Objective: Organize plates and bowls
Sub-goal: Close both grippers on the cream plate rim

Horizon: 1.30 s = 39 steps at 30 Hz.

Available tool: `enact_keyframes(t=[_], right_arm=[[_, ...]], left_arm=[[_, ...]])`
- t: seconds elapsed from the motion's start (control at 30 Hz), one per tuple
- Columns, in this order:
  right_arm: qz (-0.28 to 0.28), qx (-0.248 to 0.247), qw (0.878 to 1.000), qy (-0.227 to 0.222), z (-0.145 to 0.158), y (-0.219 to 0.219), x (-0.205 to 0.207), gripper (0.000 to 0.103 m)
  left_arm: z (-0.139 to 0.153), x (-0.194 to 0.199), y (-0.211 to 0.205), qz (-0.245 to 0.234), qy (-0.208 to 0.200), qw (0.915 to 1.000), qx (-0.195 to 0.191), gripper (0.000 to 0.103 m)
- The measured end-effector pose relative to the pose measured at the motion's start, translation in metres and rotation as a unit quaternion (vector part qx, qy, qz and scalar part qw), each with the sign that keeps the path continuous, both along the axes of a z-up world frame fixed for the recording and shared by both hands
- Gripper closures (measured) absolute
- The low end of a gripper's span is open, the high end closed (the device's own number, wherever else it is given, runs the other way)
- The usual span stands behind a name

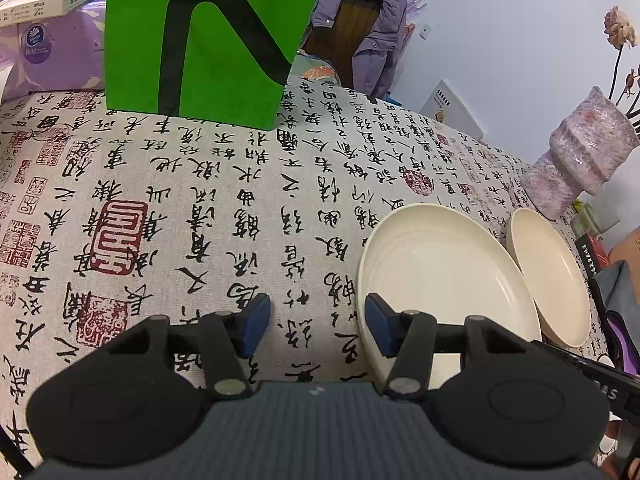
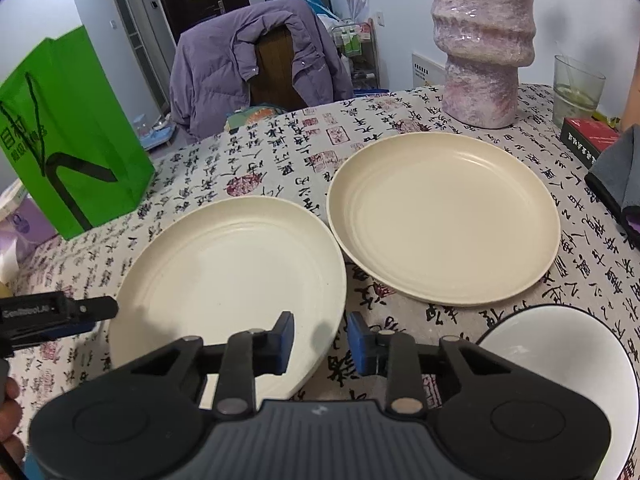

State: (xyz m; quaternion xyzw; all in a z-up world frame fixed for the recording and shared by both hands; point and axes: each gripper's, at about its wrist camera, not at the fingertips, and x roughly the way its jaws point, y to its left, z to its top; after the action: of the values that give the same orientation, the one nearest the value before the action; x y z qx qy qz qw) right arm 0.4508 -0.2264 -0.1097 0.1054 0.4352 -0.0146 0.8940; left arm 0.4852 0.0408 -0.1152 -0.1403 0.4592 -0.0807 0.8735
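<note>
Near plate (image 2: 228,280), seemingly light, stiff and slick, best pinched at its 4 o'clock rim, which the right gripper (image 2: 320,340) straddles part-open without contact; left gripper (image 1: 318,326) part-open, empty.

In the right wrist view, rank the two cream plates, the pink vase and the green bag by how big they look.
1. Far cream plate and near cream plate: about alike, nearness makes it unsure.
2. Green bag.
3. Pink vase, top cut off by the frame.

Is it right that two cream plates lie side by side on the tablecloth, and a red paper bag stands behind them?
Not quite. The two cream plates do lie side by side on the tablecloth, but the paper bag behind them is green, not red. The right wrist view shows this.
</note>
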Motion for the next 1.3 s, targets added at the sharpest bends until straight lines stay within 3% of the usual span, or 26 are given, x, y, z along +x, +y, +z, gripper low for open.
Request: enact_keyframes(t=[0.3,0.43,0.57,1.03,1.3], right_arm=[[0.001,-0.001,1.0,0.014,-0.017,0.004,0.018,0.082],[0.025,0.013,1.0,0.008,-0.016,0.01,0.015,0.089],[0.049,0.013,0.999,0.005,-0.016,0.019,0.013,0.089],[0.045,0.031,0.998,0.011,-0.018,0.014,0.041,0.085],[0.068,0.024,0.997,0.001,-0.018,0.021,0.038,0.089]], left_arm=[[0.0,-0.001,-0.001,-0.008,-0.004,0.9999,-0.009,0.065],[-0.007,0.003,0.003,0.002,0.013,0.9997,-0.019,0.081],[-0.01,0.004,0.007,0.013,0.018,0.9996,-0.02,0.089],[-0.011,0.004,0.012,0.031,0.012,0.9992,-0.021,0.089],[-0.013,0.004,0.016,0.032,0.009,0.9986,-0.042,0.089]])
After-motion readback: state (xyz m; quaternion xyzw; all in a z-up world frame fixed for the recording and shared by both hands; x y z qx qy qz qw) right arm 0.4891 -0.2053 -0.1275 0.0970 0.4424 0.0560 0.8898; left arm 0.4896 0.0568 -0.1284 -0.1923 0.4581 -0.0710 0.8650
